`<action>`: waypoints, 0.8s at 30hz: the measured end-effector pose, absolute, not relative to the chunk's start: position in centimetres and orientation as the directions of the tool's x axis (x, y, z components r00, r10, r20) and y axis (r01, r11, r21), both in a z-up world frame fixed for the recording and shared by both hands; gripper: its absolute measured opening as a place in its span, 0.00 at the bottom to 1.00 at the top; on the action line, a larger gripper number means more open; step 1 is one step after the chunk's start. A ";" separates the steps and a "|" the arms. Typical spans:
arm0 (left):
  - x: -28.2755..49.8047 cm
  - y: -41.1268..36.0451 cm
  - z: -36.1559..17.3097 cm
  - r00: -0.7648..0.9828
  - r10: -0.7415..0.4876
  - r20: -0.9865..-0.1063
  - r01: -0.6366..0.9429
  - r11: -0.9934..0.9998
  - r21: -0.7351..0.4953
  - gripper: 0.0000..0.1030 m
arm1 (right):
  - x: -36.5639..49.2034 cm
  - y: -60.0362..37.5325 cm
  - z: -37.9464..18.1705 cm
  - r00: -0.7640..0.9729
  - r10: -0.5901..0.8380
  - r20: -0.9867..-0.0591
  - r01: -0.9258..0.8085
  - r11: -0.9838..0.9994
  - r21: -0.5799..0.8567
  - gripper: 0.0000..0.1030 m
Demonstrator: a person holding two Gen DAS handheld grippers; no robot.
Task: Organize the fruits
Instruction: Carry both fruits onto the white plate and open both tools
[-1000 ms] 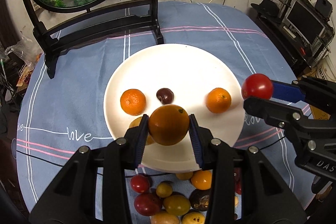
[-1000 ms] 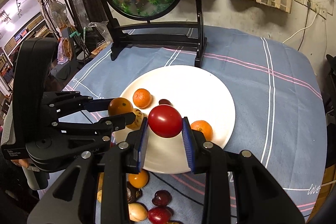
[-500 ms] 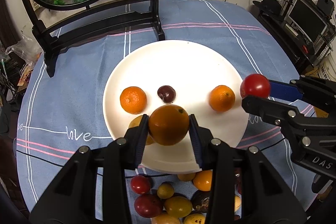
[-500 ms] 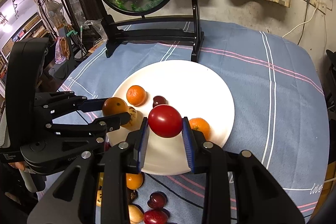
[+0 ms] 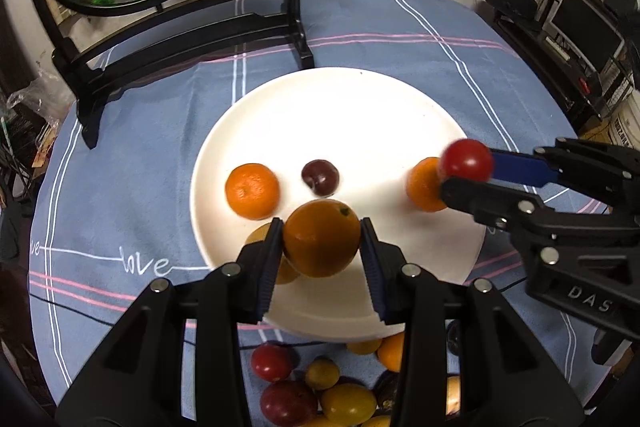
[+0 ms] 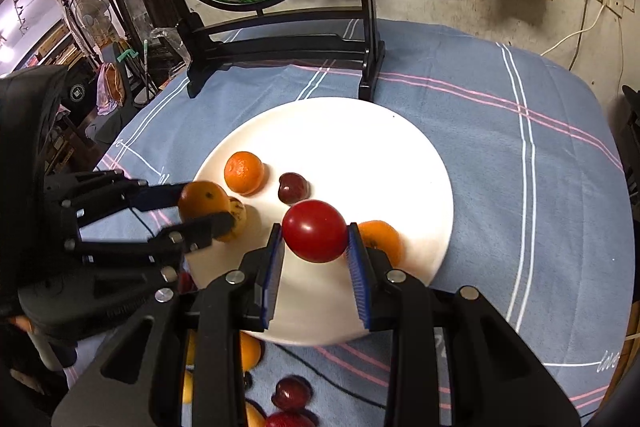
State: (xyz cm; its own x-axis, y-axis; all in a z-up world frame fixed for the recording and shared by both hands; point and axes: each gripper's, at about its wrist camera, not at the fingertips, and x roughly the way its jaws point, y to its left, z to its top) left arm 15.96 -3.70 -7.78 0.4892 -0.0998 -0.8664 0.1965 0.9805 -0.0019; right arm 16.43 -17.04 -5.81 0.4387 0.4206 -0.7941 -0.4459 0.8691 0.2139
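Note:
A white plate (image 5: 360,107) (image 6: 360,131) sits on the blue cloth. It holds a mandarin at the left (image 5: 252,191) (image 6: 244,173), a dark plum (image 5: 320,177) (image 6: 293,188), a mandarin at the right (image 5: 422,185) (image 6: 382,239) and a yellowish fruit (image 5: 260,235) (image 6: 238,213). My left gripper (image 5: 322,245) (image 6: 202,209) is shut on an orange (image 5: 322,237) (image 6: 202,201) above the plate's near edge. My right gripper (image 6: 315,237) (image 5: 466,169) is shut on a red tomato (image 6: 315,231) (image 5: 466,159) above the plate's right side.
A pile of loose red, yellow and orange fruits (image 5: 320,383) (image 6: 280,395) lies on the cloth (image 5: 120,187) in front of the plate. A round goldfish screen on a black stand (image 5: 180,23) (image 6: 280,43) stands behind the plate. Shelves with a monitor (image 5: 580,27) are off the table's right.
Both grippers still hold their fruit. The right gripper with the tomato has moved left, further over the plate, to the right mandarin. The left gripper has shifted slightly forward.

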 end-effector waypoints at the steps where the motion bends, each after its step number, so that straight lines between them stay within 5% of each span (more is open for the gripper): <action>1: 16.2 -3.9 -8.0 0.485 -0.098 -0.869 0.199 0.980 0.001 0.38 | 16.8 -17.0 -5.9 0.439 0.417 -0.796 -0.443 0.871 0.213 0.31; 12: 17.9 -4.8 -9.6 0.461 -0.063 -0.885 0.195 0.980 0.033 0.38 | 19.7 -15.6 -7.8 0.376 0.376 -0.847 -0.430 0.880 0.200 0.33; 17: 18.1 -4.5 -9.6 0.479 -0.049 -0.876 0.182 0.982 0.044 0.61 | 20.0 -15.7 -8.2 0.384 0.361 -0.850 -0.420 0.888 0.188 0.36; 21: 18.0 -4.4 -9.2 0.491 -0.048 -0.870 0.178 0.983 0.046 0.61 | 19.6 -16.2 -7.3 0.412 0.358 -0.838 -0.419 0.891 0.175 0.50; 24: 17.6 -4.2 -8.6 0.501 -0.049 -0.864 0.177 0.983 0.047 0.61 | 19.1 -17.2 -6.2 0.433 0.369 -0.822 -0.402 0.896 0.191 0.50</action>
State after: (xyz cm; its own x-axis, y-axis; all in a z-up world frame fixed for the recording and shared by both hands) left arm 17.65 -4.19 -8.58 0.5010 -0.0492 -0.8640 0.1769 0.9831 0.0466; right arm 19.08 -17.18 -6.24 0.4326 0.3693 -0.8225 -0.4019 0.8956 0.1908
